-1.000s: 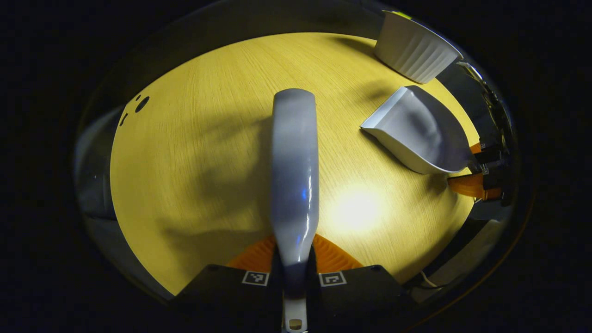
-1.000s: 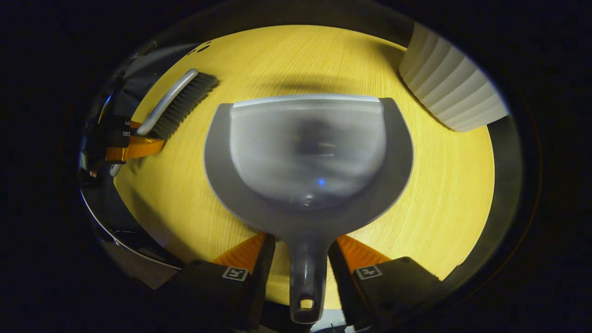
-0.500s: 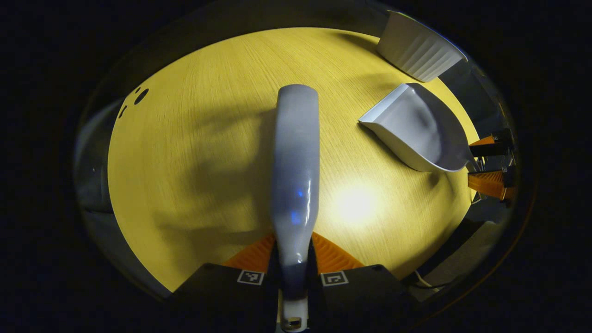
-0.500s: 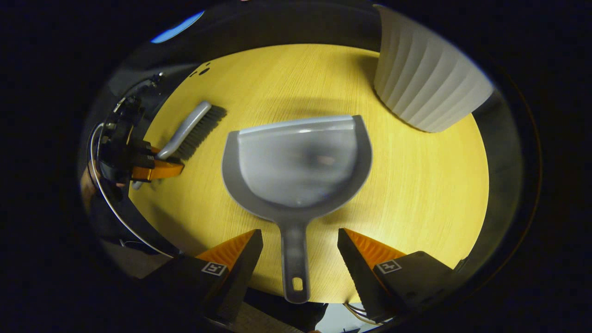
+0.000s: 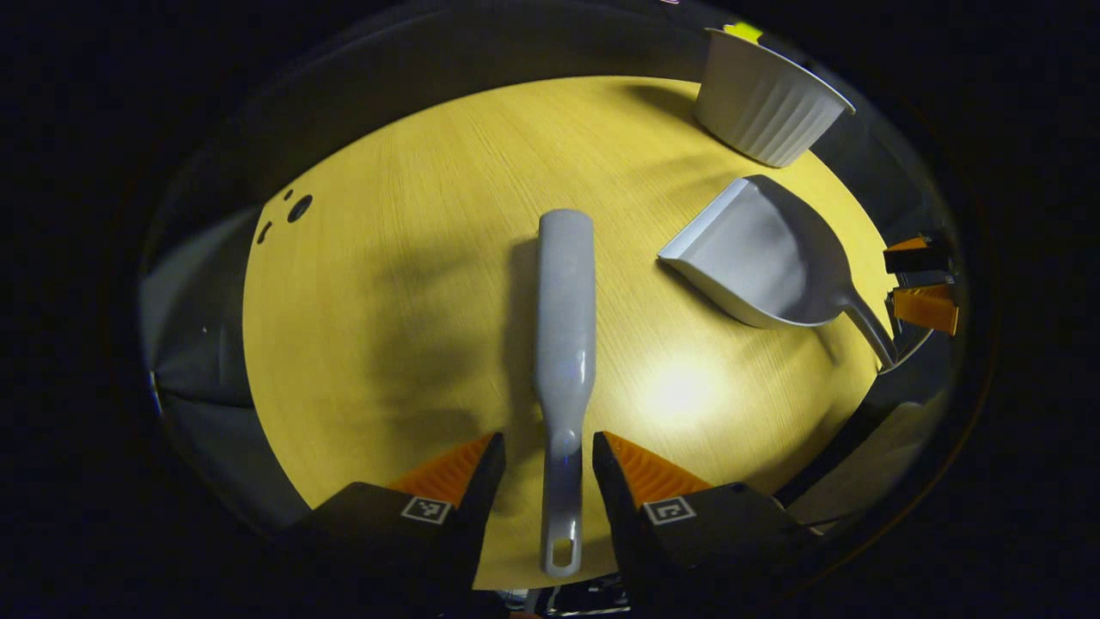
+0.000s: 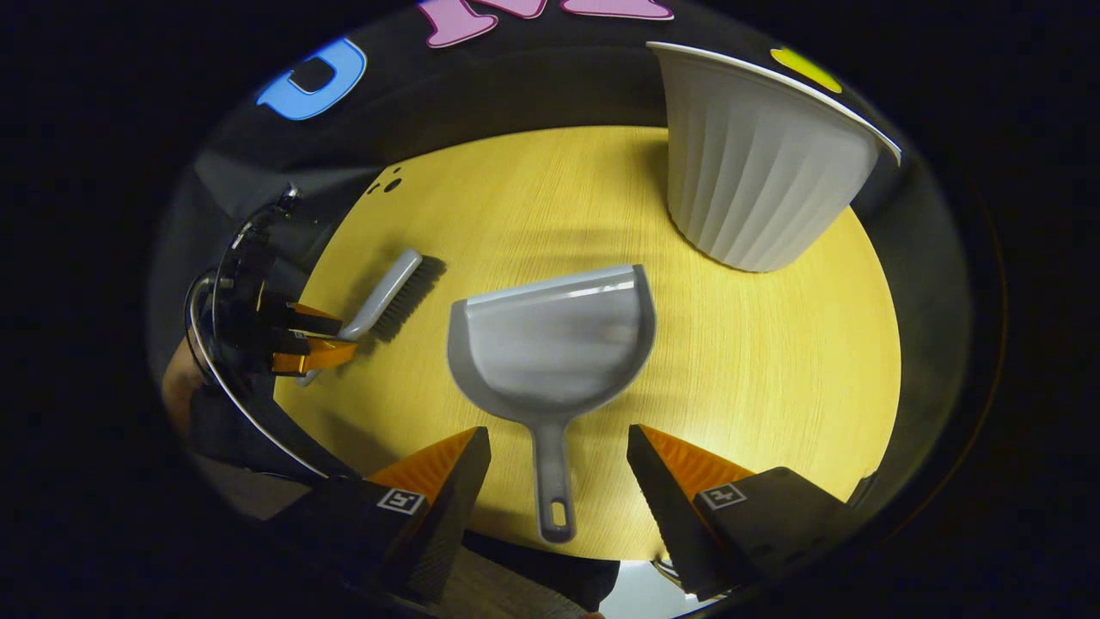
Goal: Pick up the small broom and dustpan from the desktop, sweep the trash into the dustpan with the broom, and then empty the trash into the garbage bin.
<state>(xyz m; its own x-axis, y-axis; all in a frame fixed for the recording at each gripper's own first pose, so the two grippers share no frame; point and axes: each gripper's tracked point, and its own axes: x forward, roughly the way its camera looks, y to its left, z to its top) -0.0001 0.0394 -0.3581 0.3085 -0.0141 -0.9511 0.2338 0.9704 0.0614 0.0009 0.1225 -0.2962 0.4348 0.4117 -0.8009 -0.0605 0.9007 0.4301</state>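
Note:
The grey broom [image 5: 563, 344] lies flat on the yellow wooden table [image 5: 412, 284], its handle end pointing back between the fingers of my left gripper [image 5: 547, 447]. That gripper is open, and its fingers stand a little apart from the handle. The grey dustpan [image 6: 554, 344] rests on the table [image 6: 773, 361] with its handle toward my right gripper [image 6: 559, 434], which is wide open and clear of it. The dustpan [image 5: 756, 258] also sits right of the broom, with the right gripper [image 5: 921, 288] behind its handle. The broom [image 6: 387, 297] and left gripper [image 6: 301, 340] are at the left.
A white ribbed garbage bin [image 6: 756, 163] stands at the table's far right, just beyond the dustpan; the bin [image 5: 760, 107] is at the upper right. Small dark holes [image 5: 299, 208] mark the table's far left. A hand [image 6: 176, 387] holds the left gripper.
The right gripper opened off the dustpan handle first and drew back. The left gripper then opened off the broom handle and drew back. Both tools now lie on the table.

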